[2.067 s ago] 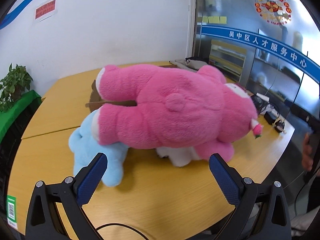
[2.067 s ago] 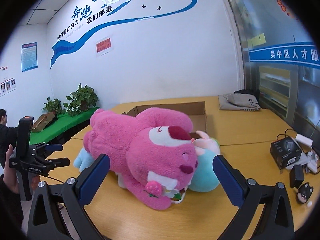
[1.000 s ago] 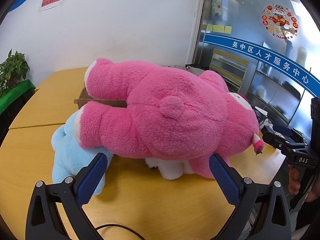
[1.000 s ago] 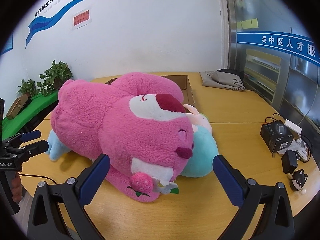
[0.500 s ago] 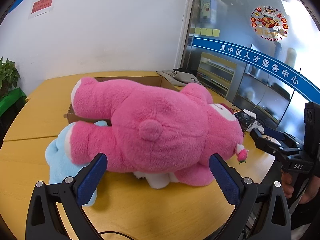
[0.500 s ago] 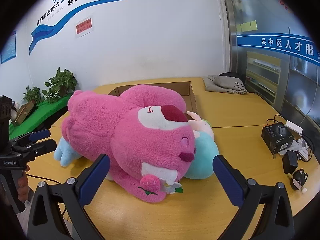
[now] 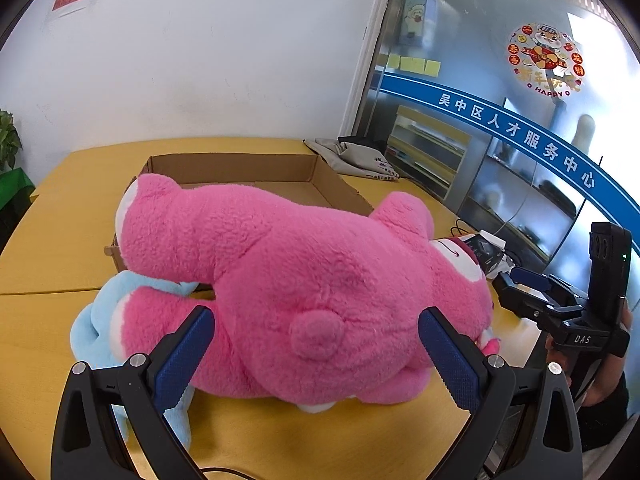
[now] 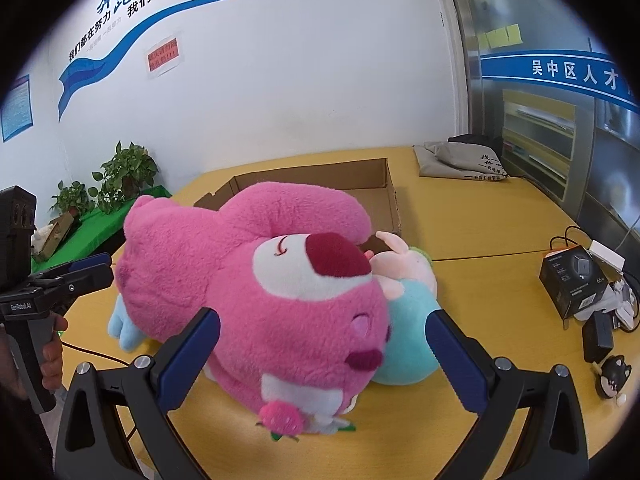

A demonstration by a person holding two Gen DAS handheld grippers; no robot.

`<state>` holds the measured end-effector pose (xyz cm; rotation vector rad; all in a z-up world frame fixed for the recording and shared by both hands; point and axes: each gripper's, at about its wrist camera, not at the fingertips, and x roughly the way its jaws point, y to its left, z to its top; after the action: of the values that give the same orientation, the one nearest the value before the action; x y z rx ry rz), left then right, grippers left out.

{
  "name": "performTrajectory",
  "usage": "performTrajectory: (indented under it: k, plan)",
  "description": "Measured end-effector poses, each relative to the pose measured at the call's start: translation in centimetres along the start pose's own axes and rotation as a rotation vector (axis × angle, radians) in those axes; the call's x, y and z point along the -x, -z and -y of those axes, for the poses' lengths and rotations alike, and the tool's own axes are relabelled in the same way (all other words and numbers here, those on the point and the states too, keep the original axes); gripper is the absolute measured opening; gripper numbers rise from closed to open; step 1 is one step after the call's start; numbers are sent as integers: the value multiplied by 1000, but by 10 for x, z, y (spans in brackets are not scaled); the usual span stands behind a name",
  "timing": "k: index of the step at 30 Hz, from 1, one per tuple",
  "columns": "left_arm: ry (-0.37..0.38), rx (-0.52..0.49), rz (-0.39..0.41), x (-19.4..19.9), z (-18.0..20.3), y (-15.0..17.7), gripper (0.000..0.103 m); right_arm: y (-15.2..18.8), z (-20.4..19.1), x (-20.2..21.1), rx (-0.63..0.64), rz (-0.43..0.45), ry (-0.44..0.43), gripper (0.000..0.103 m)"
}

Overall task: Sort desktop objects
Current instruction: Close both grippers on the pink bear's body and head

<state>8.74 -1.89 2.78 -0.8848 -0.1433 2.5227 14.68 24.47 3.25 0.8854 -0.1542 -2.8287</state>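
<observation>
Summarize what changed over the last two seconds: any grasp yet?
No grasp. Both grippers moved in on the pink plush bear: the left gripper now brackets its rump, the right gripper its head, jaws open. The left view rose, exposing the cardboard box. Bear, blue plush and box stayed put.

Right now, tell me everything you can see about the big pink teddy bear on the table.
The pink teddy bear is fluffy plush with a white muzzle, dark red nose, closed stitched eye and a small round tail. A strawberry sits at its chest. It sprawls belly-down on the yellow table, on top of a light blue plush toy and a teal one, one leg reaching the cardboard box. No hand-held gripper touches it.
</observation>
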Motion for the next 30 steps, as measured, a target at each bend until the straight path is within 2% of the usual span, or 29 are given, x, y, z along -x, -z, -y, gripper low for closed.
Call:
performTrajectory:
  k: [7,12,14,17,19,25,27,30]
  plan:
    - [26,30,-52,-26,-15,-15,103,-6,8,-37,-14,-112,-39,103]
    - [97,73,-137,-53,-27,-16,103,-13,10,-56,-2,-150,-141,103]
    - [107,82,-139,-56,-31,-15,103,-16,11,-67,9,-180,-172,103]
    - [84,53,-139,-59,-27,-13,103,-13,16,-82,-26,-226,-227,102]
    - [58,24,-148,-60,-23,-10,97,-9,18,-89,-47,-247,-248,93]
    - [103,61,-156,-48,-30,-7,73,-6,11,-73,-35,-193,-230,70]
    - [107,63,-153,-41,-30,-9,62,-9,7,-66,-21,-174,-231,66]
    - [100,56,-141,-29,-29,-15,58,-22,2,-57,7,-138,-238,61]
